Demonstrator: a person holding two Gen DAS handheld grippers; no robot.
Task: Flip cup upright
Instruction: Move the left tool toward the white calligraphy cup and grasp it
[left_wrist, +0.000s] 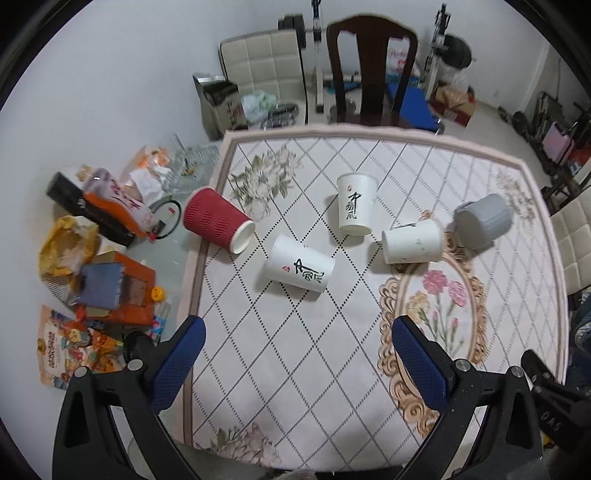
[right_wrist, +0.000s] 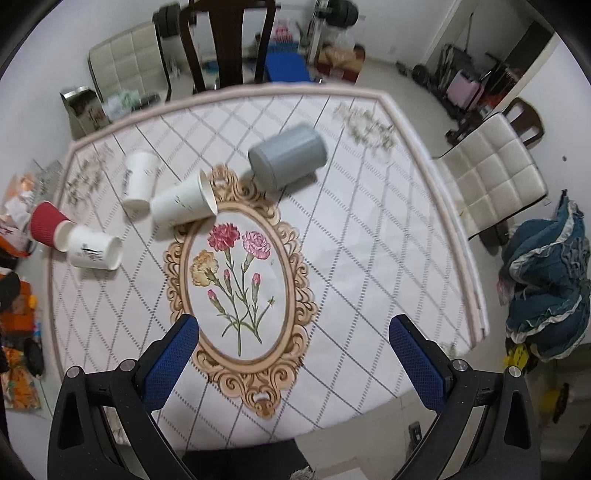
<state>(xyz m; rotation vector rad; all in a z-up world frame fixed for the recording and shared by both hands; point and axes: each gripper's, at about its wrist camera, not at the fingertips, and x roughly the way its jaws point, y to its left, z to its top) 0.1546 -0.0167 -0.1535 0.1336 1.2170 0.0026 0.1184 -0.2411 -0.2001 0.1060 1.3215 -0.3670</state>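
Several cups lie on a flowered tablecloth (left_wrist: 332, 350). A red ribbed cup (left_wrist: 216, 219) lies on its side at the left edge. A white cup with black writing (left_wrist: 301, 268) lies on its side beside it. Another white cup (left_wrist: 355, 203) stands rim up behind. A plain white cup (left_wrist: 412, 242) and a grey cup (left_wrist: 482, 219) lie on their sides to the right. In the right wrist view the grey cup (right_wrist: 288, 157) and plain white cup (right_wrist: 183, 203) lie ahead. My left gripper (left_wrist: 299, 345) and right gripper (right_wrist: 293, 341) are open, empty, above the table's near part.
A dark wooden chair (left_wrist: 371, 66) stands at the far side, a padded cream chair (right_wrist: 495, 173) at the right. Snack bags and boxes (left_wrist: 99, 258) clutter the surface left of the table. A blue cloth heap (right_wrist: 546, 284) lies at the right.
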